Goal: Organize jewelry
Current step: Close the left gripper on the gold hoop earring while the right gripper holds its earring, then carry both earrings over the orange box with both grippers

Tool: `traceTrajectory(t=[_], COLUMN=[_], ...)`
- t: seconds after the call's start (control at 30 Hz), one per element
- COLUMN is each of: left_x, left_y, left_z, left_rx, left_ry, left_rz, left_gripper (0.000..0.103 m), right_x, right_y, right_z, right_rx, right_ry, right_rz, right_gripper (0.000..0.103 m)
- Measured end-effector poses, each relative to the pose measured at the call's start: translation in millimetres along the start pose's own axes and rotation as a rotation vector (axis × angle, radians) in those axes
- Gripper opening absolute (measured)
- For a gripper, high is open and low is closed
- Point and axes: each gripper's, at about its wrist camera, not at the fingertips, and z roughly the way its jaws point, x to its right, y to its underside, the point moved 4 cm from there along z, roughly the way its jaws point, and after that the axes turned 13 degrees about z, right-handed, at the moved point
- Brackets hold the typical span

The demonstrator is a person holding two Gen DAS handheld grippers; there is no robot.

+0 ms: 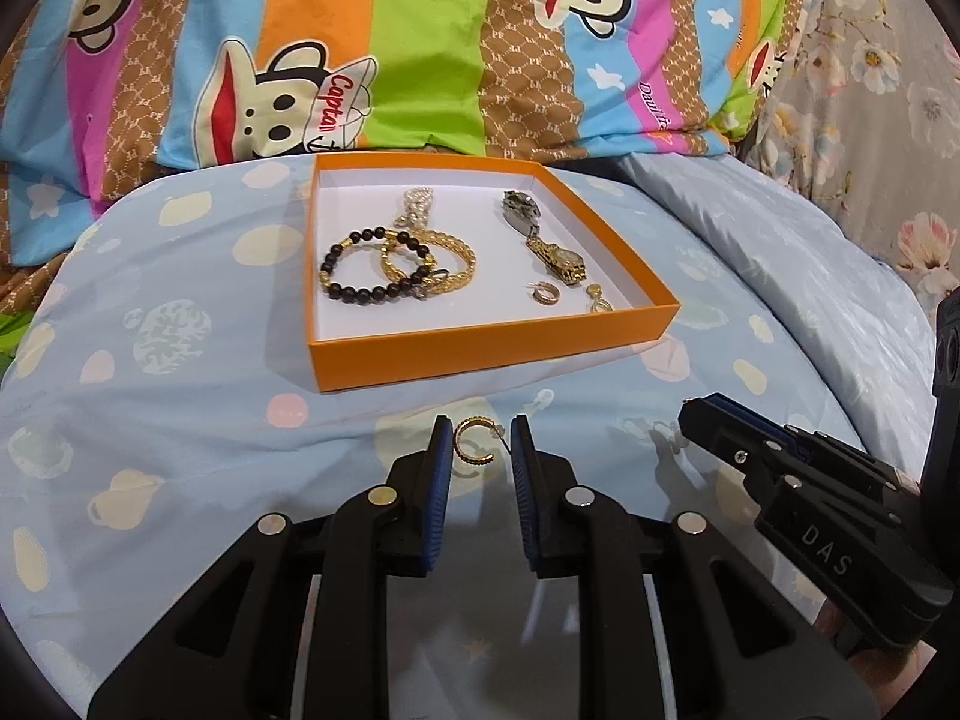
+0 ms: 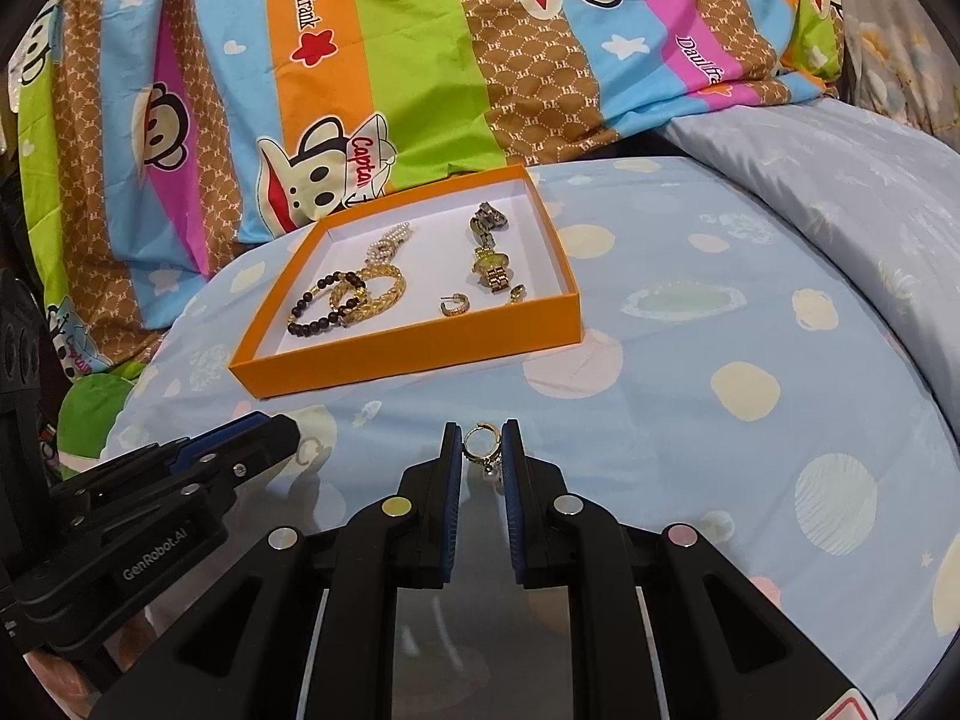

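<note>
Nearest in the left wrist view, the left tool is seen with its blue pads parted to either side of a gold hoop earring that lies flat on the bed; a gap shows on both sides of the hoop, so nothing is gripped yet (whether the pads touch the sheet cannot be told). To the right, the right tool is seen narrowly open around a small gold ring charm with a pale bead; the pads sit just beside it, and whether they already pinch it cannot be told. Each piece lies straight ahead of its own tool, between the fingers, so a plain closing is judged to be all that each grasp calls for, the hoop's open side facing right toward one pad. Farther off, the orange box rests on the bed, directly beyond the left tool and to the far left of the right tool; a beaded bracelet, a gold chain bracelet, a watch and small earrings already lie inside. A cartoon-print quilt is bunched behind.
</note>
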Motion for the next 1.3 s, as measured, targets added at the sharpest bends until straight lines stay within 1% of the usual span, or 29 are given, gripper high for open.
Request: traceTrajectory(t=[0.17, 0.37, 0.47, 0.63, 0.93, 1.1, 1.3], left_x=[-10.5, -24.3, -30.1, -36.6, -37.9, -41.9, -50.4], left_y=[-3.2, -14.5, -24.2, -43.7, -64.3, -62.8, -61.9], left_z=[-7.8, -10.6, -9.8, -3.0, 25.0, 35.5, 38.0], left_rx=[0.016, 0.035, 0.049, 0.072, 0.078, 0.072, 0.078], left_ry=[-0.019, -0.053, -0.069, -0.087, -0.093, -0.086, -0.075], left_rz=[-0.009, -0.004, -0.002, 0.004, 0.025, 0.014, -0.014], left_gripper=[0.019, 0.019, 0.019, 0.019, 0.019, 0.019, 0.019], right_x=[-1.2, -9.5, -17.9, -28.4, -39.3, -38.2, -32.7], right_y=[-7.6, -22.3, -34.0, -54.5, -72.3, -74.3, -74.1], right_z=[-4.7, -2.2, -0.3, 8.1, 37.2, 53.9, 66.0], right_rx=[0.016, 0.023, 0.042, 0.059, 0.047, 0.033, 0.019], right_ry=[0.000, -0.002, -0.002, -0.012, -0.011, -0.005, -0.002], right_rz=[-0.010, -0.045, -0.081, -0.102, -0.120, -0.116, -0.099], right_gripper=[0.012, 0.012, 0.012, 0.012, 0.012, 0.012, 0.012])
